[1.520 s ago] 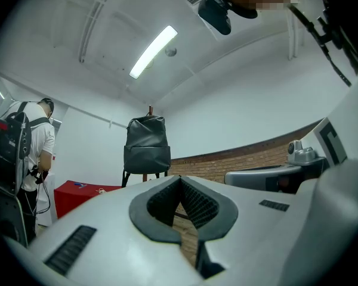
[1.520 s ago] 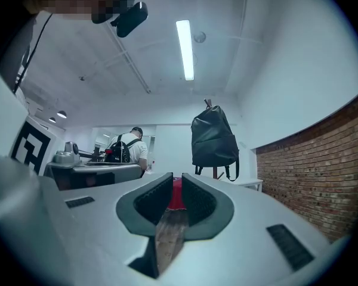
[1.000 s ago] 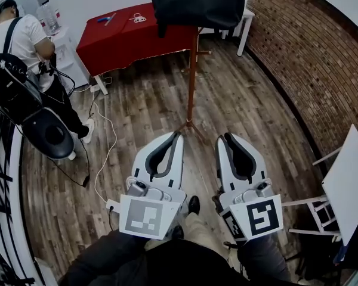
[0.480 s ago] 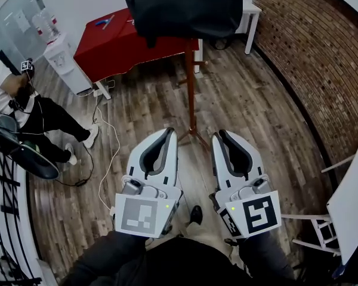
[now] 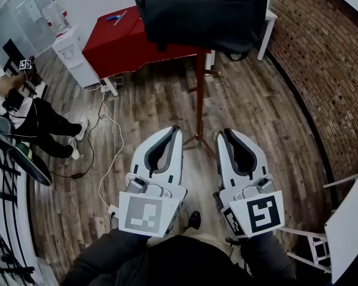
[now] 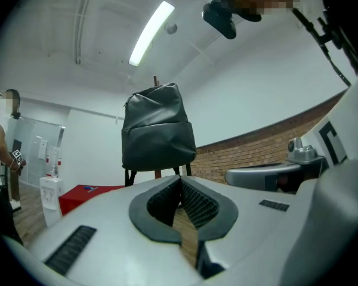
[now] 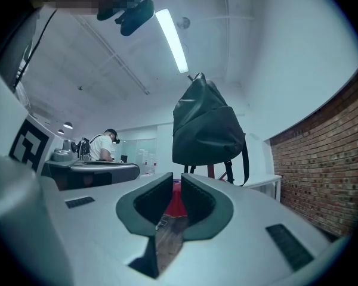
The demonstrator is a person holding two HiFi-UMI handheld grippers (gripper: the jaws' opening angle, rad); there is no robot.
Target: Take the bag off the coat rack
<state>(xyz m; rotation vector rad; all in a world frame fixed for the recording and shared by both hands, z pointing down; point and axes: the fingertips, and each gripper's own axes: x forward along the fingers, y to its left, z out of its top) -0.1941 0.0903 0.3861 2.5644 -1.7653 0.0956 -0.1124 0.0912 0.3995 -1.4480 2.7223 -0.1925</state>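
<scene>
We could read no text, brand or number anywhere. The cube (image 5: 148, 214) on the left gripper (image 5: 175, 131) and the cube (image 5: 259, 213) on the right gripper (image 5: 225, 133) carried only black-and-white square markers, which were patterns and not letters.

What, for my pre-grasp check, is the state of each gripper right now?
Left gripper: closed, holding nothing.
Right gripper: jaws a narrow slit apart, holding nothing.

Wood floor (image 5: 262, 130): coat rack (image 5: 199, 94) stands upright, red table (image 5: 122, 49) behind; black bag (image 5: 200, 11) hangs on rack.
</scene>
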